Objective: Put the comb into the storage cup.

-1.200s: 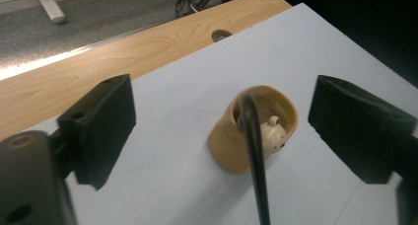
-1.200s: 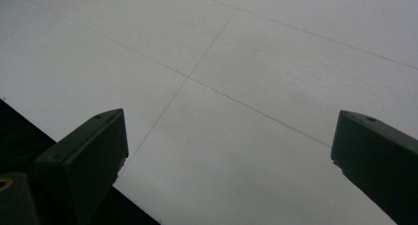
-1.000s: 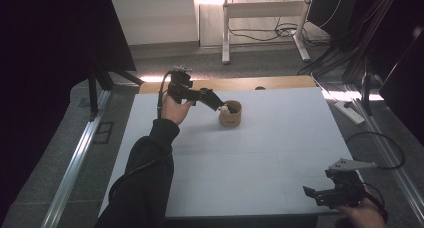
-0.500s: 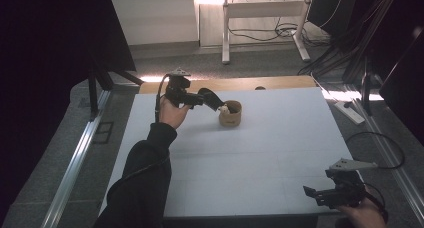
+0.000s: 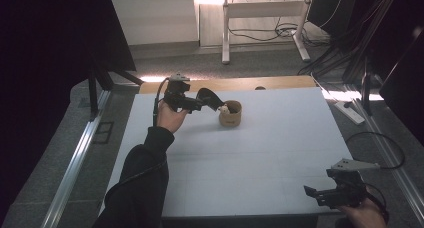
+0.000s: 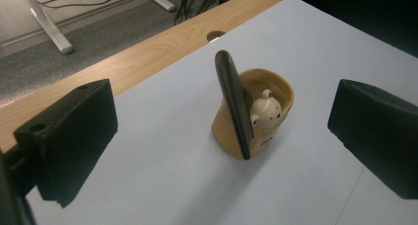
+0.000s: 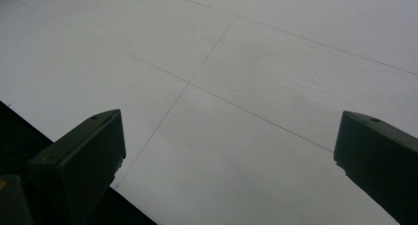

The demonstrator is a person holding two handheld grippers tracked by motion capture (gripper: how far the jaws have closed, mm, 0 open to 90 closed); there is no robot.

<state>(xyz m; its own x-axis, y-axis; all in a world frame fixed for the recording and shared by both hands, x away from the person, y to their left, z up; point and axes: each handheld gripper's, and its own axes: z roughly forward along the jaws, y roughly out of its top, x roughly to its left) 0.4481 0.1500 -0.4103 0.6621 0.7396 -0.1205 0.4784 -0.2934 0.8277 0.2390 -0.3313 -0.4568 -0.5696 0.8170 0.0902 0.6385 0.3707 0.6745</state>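
A tan cup-shaped holder (image 5: 231, 114) with a small bear figure (image 6: 266, 111) stands on the white table at the far middle. A dark flat phone-like slab (image 6: 233, 101) leans upright in it. My left gripper (image 5: 211, 99) hovers just left of the holder, slightly above the table. In the left gripper view, my left gripper (image 6: 222, 119) is open wide, with the holder a short way ahead between the lines of the jaws and untouched. My right gripper (image 5: 314, 194) is low at the table's front right corner. In the right gripper view my right gripper (image 7: 229, 146) is open over bare tabletop.
The white table sheet (image 5: 250, 163) has faint seam lines. A wooden strip (image 5: 250, 83) with a round hole (image 6: 215, 36) runs along the far edge. Beyond it are floor, desk legs and cables. A cable loops off the table's right side (image 5: 380, 143).
My left gripper has drawn back a little to the left, away from the holder. The holder, the slab and my right gripper have stayed in place.
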